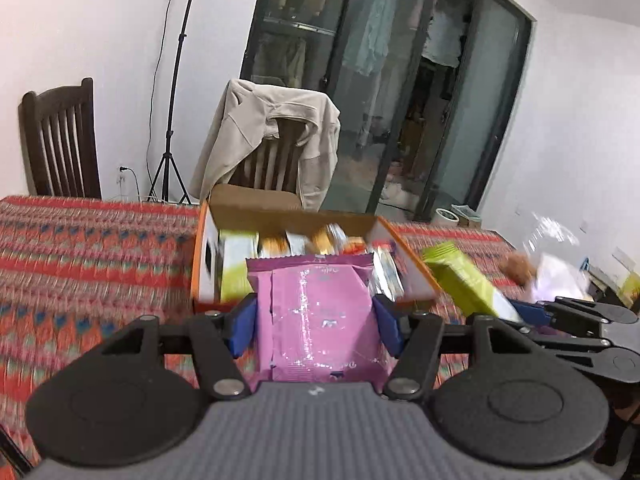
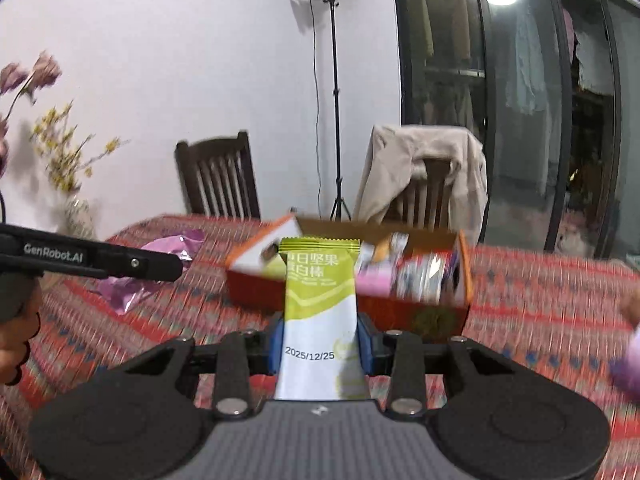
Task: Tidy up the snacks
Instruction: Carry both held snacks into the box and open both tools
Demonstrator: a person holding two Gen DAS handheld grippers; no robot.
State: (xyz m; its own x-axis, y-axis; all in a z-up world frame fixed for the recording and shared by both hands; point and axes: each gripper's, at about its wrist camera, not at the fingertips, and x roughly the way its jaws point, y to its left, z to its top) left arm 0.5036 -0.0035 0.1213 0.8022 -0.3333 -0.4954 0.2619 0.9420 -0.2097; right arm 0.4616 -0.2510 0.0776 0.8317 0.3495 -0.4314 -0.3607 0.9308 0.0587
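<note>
My left gripper (image 1: 314,326) is shut on a pink snack packet (image 1: 320,316), held upright just in front of the open orange cardboard box (image 1: 412,268). The box holds several snack bars standing side by side. My right gripper (image 2: 319,344) is shut on a green-and-white nut bar (image 2: 320,308), also held in front of the box (image 2: 256,292). In the left wrist view the right gripper (image 1: 520,314) shows at the right with the green bar (image 1: 464,280). The left gripper body (image 2: 100,260) shows at the left in the right wrist view.
The box stands on a table with a red patterned cloth (image 1: 80,248). A shiny pink wrapper (image 2: 160,268) lies on the cloth left of the box. Two wooden chairs (image 2: 220,180), one draped with a beige jacket (image 1: 272,132), stand behind the table. A vase of flowers (image 2: 76,212) is at the left.
</note>
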